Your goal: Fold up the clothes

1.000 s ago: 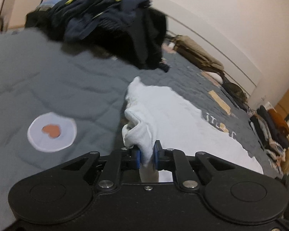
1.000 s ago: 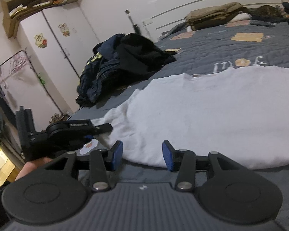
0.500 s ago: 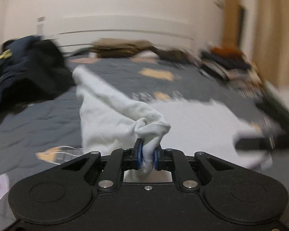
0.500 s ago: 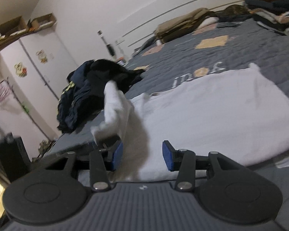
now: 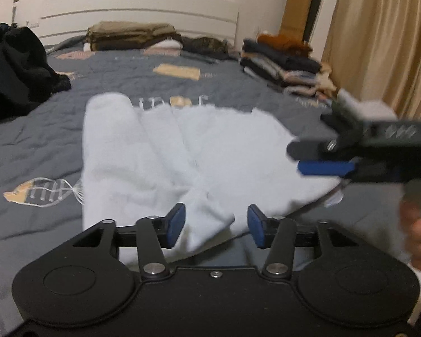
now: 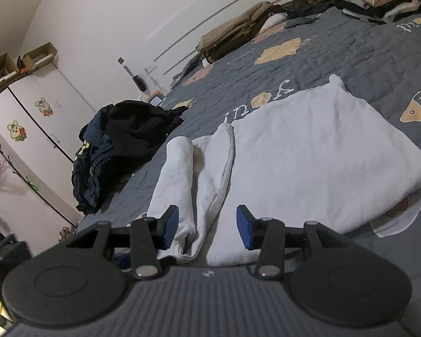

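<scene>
left tool [image 5: 215,226]: jaws opening, sleeve released | white garment [image 5: 199,151]: flat on bed [image 5: 42,129], sleeve now folded inward | right tool [image 6: 207,227]: held apart, empty | next fold judged pending

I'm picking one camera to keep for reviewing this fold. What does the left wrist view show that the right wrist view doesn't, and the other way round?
Only the left wrist view shows the right gripper from the side, the hand holding it, and the curtain.

Only the right wrist view shows the white wardrobe with cartoon stickers and the cardboard boxes on top.

Both show the white garment on the grey quilt, the dark clothes heap, the folded stack, and cloth lying unclamped between open blue pads; the left gripper is opening.
</scene>
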A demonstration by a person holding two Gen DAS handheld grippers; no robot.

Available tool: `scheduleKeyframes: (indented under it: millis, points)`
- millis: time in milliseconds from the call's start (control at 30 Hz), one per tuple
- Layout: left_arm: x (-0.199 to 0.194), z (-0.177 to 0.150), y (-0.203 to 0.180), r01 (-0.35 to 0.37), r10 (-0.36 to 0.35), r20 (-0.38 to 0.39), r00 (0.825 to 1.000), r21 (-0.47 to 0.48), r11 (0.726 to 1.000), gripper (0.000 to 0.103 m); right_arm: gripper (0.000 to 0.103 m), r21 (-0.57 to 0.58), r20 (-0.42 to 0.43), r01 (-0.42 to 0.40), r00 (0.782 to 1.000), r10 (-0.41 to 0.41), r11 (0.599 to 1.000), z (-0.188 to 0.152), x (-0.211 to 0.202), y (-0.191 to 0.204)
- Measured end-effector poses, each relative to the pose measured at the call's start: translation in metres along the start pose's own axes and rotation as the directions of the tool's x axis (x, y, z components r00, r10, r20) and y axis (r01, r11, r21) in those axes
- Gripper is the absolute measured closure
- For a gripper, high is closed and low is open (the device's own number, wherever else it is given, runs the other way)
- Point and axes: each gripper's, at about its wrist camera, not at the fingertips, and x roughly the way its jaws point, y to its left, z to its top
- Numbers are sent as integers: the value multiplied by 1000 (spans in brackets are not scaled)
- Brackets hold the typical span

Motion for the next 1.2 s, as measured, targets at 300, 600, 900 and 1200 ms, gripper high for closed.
scheduleKeyframes:
  millis: [300, 600, 900, 1200]
  points:
    - [-28, 13, 56, -58, 81, 93, 992, -227, 972, 51, 58, 47, -121, -51, 991, 56, 998, -26, 35, 11]
    - [-39, 7, 71, -59, 90, 100, 991, -278, 959, 51, 58, 57, -166, -35, 985, 45, 998, -43, 67, 28]
    - [-48, -1, 60, -35, 42, 64, 997, -110, 993, 49, 59, 138, -116, -32, 992, 48, 990, -42, 83, 26]
    - [-47, -14, 64, -64, 65, 8, 998, -53, 997, 47, 91, 150, -55, -10, 998, 18, 989, -41, 86, 30]
